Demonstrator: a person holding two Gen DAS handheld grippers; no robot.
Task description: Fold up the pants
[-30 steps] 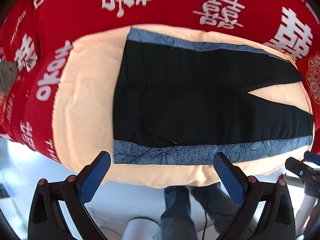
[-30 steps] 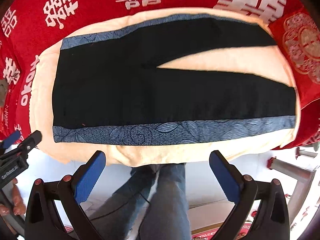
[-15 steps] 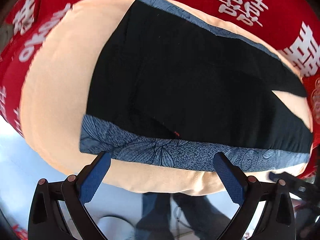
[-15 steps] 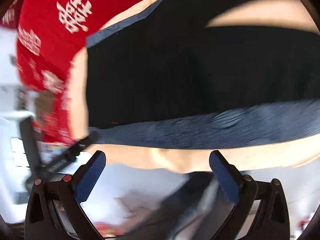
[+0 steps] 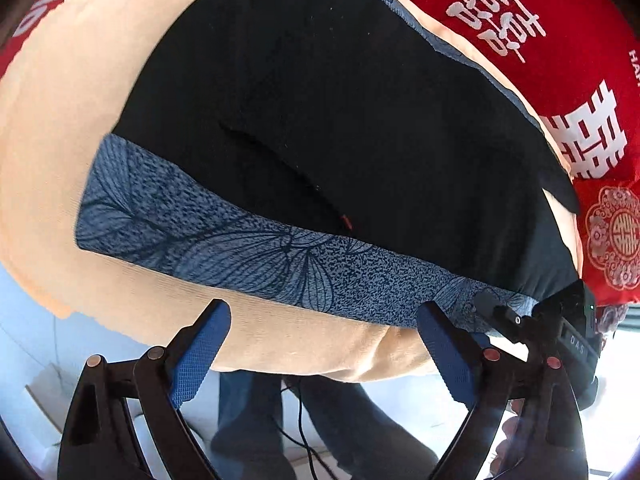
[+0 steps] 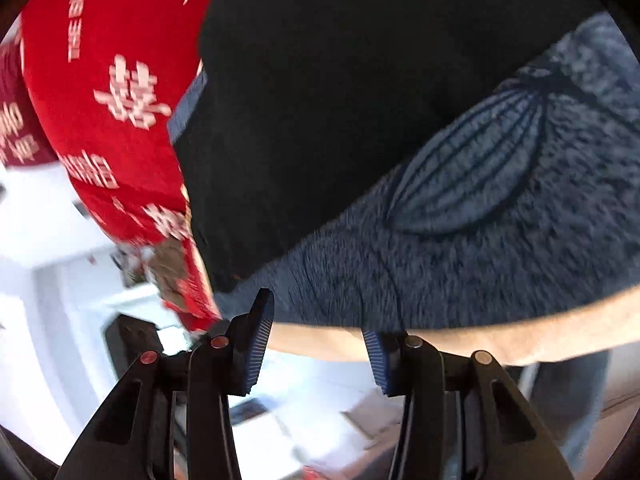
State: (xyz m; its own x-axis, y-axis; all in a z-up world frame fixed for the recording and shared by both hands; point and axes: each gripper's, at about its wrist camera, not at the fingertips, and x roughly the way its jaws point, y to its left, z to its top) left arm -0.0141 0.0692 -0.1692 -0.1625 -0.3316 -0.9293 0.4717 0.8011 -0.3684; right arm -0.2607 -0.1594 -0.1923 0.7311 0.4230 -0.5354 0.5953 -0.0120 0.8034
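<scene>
Nearest in left wrist view: left gripper [image 5: 322,350], jaws spread wide after just easing in a touch, nothing between them, hovering just off the near edge of the peach pad [image 5: 48,128]. Past the fingertips: pants [image 5: 340,120], black with a blue leaf-print side stripe [image 5: 248,248], spread flat on the pad, near stripe running along the pad's near edge, legs parted at the far right end. Beyond the pad: red cloth with white characters [image 5: 560,60]. Below the pad's edge: a person's legs in jeans [image 5: 256,412].

Right wrist view, blurred: right gripper [image 6: 316,330] right at the pad's near edge, jaws just been closing, now partly closed, gap between pads visible, no cloth clearly pinched. Stripe [image 6: 480,220] close in front, black panel behind, red cloth off to the left of the pad.

Step in hand, as judged: taking hold of the near stripe edge with both grippers, ready for the lengthwise fold. To do well: slide the lower fingers under the stripe only, not the pad cover; pinch both points at the same depth from the pad's edge; lift evenly so the leg carries over flat onto the far one.
</scene>
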